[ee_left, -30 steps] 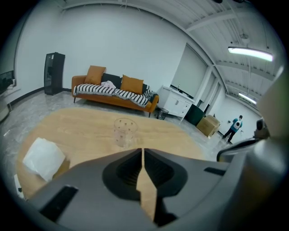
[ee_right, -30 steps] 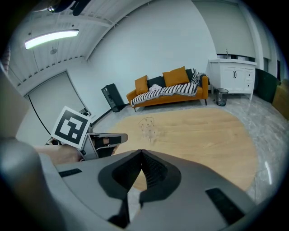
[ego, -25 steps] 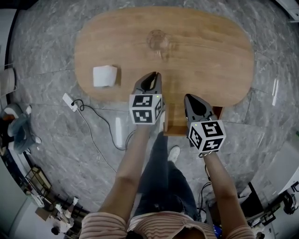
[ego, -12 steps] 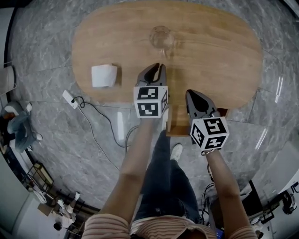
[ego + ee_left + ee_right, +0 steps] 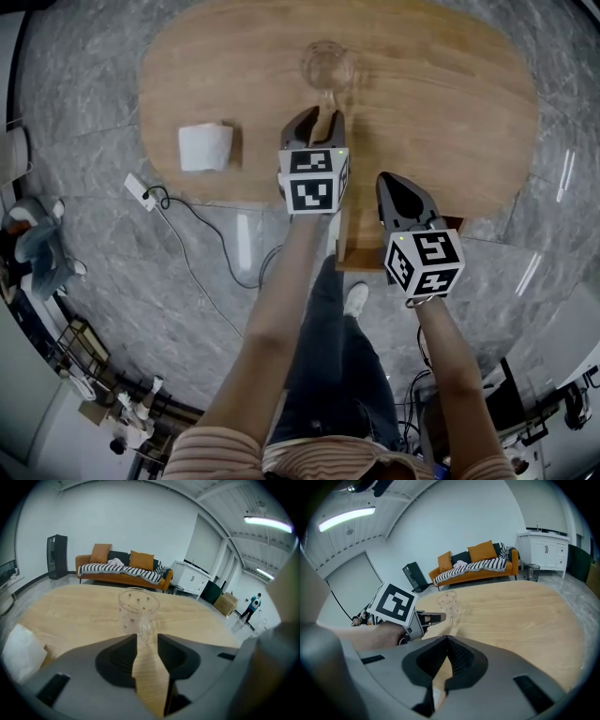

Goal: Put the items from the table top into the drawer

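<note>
A clear dotted drinking glass [image 5: 326, 67] stands upright at the far middle of the oval wooden table [image 5: 441, 103]. A white folded paper napkin [image 5: 205, 146] lies on the table's left side. My left gripper [image 5: 316, 117] hovers over the table just short of the glass; its jaws are opening and nothing is between them. In the left gripper view the glass [image 5: 138, 609] stands right ahead of the gap of the left gripper [image 5: 146, 637]. My right gripper [image 5: 387, 180] is shut and empty at the table's near edge, above the pulled-out wooden drawer [image 5: 352, 239].
The napkin [image 5: 21, 651] shows at the lower left of the left gripper view. A white power strip and cable [image 5: 142, 198] lie on the marble floor left of the table. An orange sofa [image 5: 123, 571] stands far behind the table. The person's legs are under the drawer.
My left gripper moved forward over the table toward the glass and its jaws parted. My right gripper sank a little near the table edge.
</note>
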